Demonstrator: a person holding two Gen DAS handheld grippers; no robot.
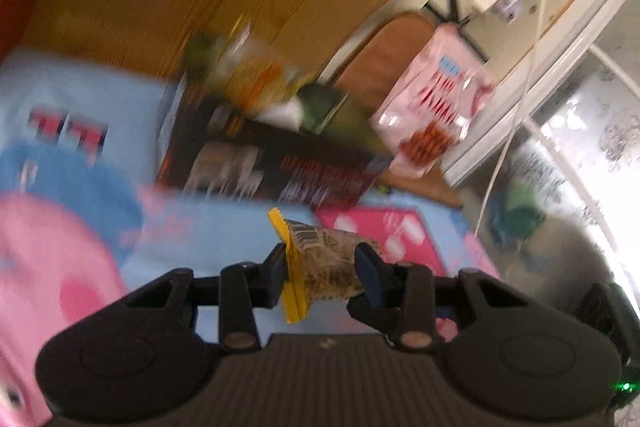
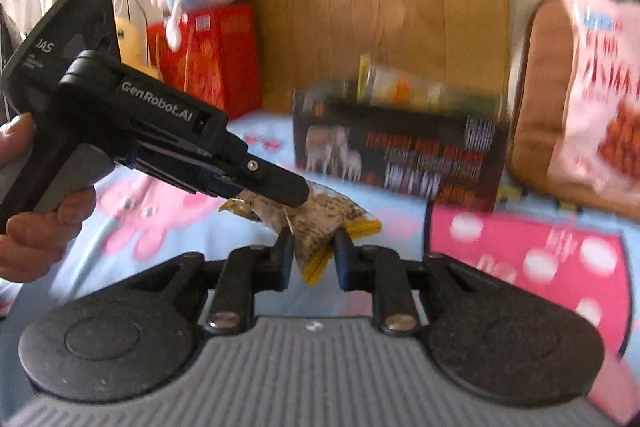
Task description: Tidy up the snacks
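At the lower edge of each wrist view a grey ribbed housing is seen, flanked by two round black discs. From it, black link bars fastened with metal rivets run to the dark fingers of the left hand-held gripper (image 1: 322,267) and the right hand-held gripper (image 2: 312,253). A green light is lit at the lower right of the left view. White "GenRobot.AI" lettering is printed on a black body at the left of the right view, gripped by a bare hand (image 2: 38,215).

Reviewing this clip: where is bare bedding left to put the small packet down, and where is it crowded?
Free: blue sheet between the dark box and the pink cartoon print, and the polka-dot patch right of it. Crowded: the box top, piled with snacks, and the right edge by the pink bag.
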